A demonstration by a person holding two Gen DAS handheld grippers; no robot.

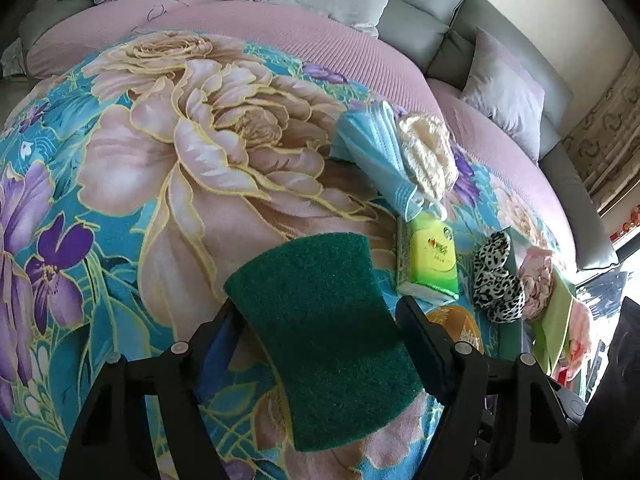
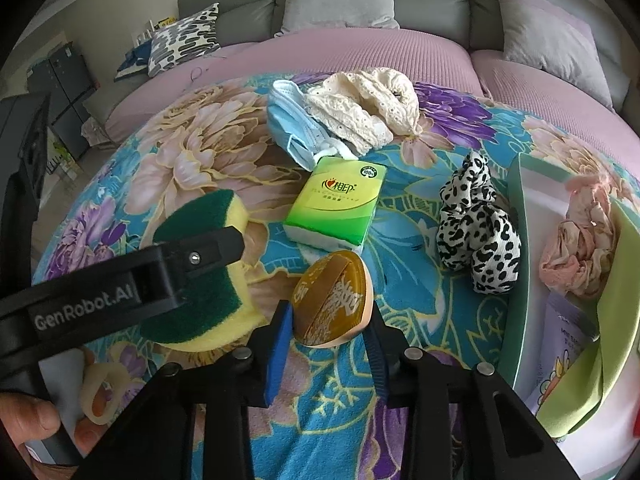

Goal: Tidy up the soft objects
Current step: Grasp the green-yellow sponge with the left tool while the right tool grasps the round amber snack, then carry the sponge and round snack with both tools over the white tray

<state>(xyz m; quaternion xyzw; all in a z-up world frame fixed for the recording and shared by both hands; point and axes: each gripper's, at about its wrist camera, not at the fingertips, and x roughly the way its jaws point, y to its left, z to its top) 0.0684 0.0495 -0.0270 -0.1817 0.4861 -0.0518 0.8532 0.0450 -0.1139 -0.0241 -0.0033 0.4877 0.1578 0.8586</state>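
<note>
We saw the left tool clamping a green-and-yellow scouring sponge above the floral blanket. The right tool closed around an amber oval soap, though we could not tell whether its pads pressed it, just beside the tissue pack.

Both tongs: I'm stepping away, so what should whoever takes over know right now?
Left tongs grip the green-and-yellow sponge.
Right tongs are pinched on the amber puff case.
On the blanket: tissue pack, face masks, lace cloth, leopard scrunchie.
Done: pink cloth sits in the bin.
Left: everything else.
</note>
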